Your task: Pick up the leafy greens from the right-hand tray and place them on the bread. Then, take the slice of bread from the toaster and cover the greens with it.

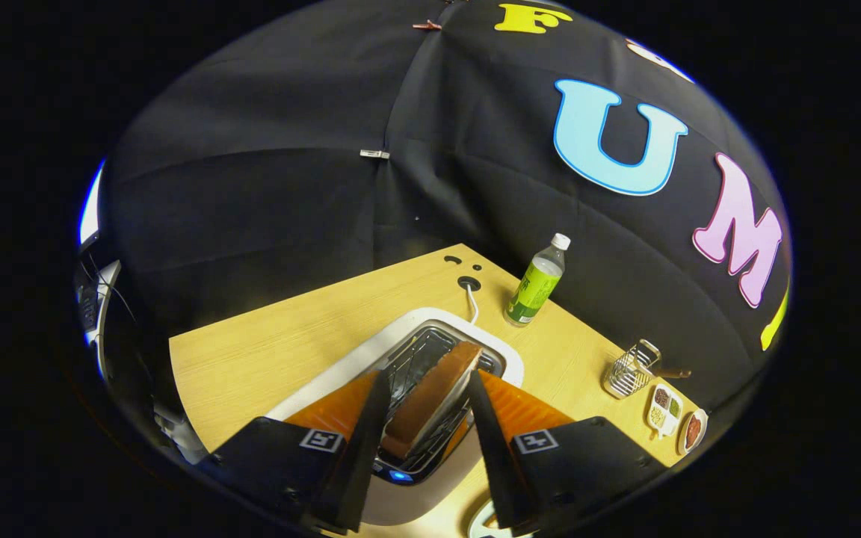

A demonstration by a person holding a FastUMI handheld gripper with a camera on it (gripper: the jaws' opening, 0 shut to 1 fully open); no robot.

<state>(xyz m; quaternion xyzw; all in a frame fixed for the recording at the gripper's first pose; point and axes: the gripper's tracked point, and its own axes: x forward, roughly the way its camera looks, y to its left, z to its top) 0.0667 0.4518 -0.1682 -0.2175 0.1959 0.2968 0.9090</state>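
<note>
The gripper is positioned directly over the toaster, which stands on the wooden table. The slice of bread stands on edge in the toaster slot and sits between the two fingers. The fingers flank the slice on either side. Whether both pads press on it cannot be told; a narrow gap appears possible on each side.

The step in hand is judged to be the second part of the task, taking the slice from the toaster. The greens and the lower bread are not assessed here.

Other items noted: a bottle beyond the toaster, a small wire basket, a divided dish and a small oval dish to the right, well apart from the fingers. A white cable runs from the toaster to a hole in the table.

Risks identified:
- Uneven or light contact could let the slice slip back into the slot on lifting.
- Excess pressure could crush or tear the slice.
- A tilted pull could catch the slice on the slot's wire guides.
- Fingers reaching too deep could strike the toaster body and shift it.
</note>
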